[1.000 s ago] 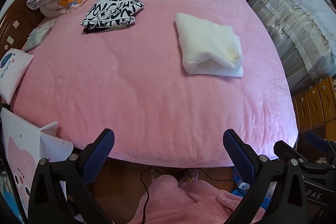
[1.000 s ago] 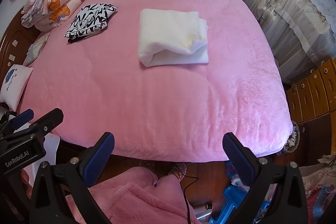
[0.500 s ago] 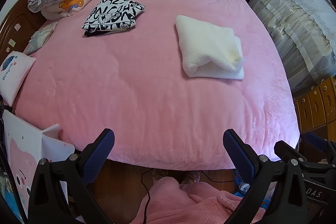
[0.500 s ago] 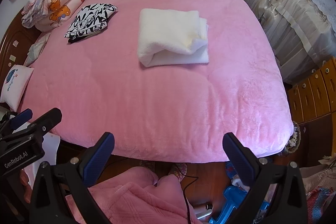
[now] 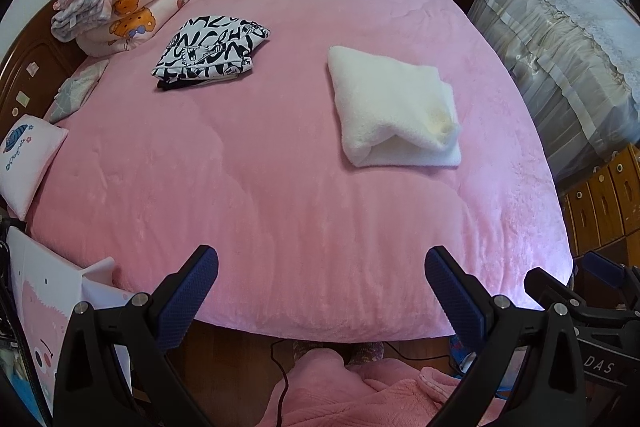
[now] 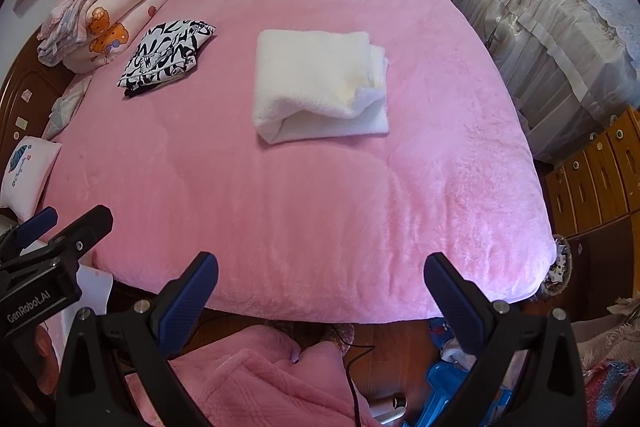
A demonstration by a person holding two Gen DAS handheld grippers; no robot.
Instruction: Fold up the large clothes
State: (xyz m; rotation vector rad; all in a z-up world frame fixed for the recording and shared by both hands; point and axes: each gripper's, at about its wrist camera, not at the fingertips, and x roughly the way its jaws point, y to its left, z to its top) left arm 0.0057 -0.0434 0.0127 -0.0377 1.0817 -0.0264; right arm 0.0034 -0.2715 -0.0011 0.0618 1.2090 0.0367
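A folded white fleece garment (image 5: 394, 109) lies on the pink bed (image 5: 260, 187), right of centre; it also shows in the right wrist view (image 6: 320, 83). A folded black-and-white patterned garment (image 5: 210, 49) lies further back left, also in the right wrist view (image 6: 166, 55). My left gripper (image 5: 320, 287) is open and empty, held above the near edge of the bed. My right gripper (image 6: 320, 291) is open and empty beside it. Both are well short of the clothes.
Folded quilts (image 5: 120, 11) are stacked at the back left by a wooden headboard. A small pillow (image 5: 24, 163) lies at the left edge. A lace-covered piece of furniture (image 5: 560, 47) and wooden drawers (image 6: 592, 171) stand on the right. Pink-clad legs (image 6: 256, 379) show below.
Both grippers have shifted slightly forward and tilted up, so the bed sits lower in each view. The garments have not moved. Jaws stay open.
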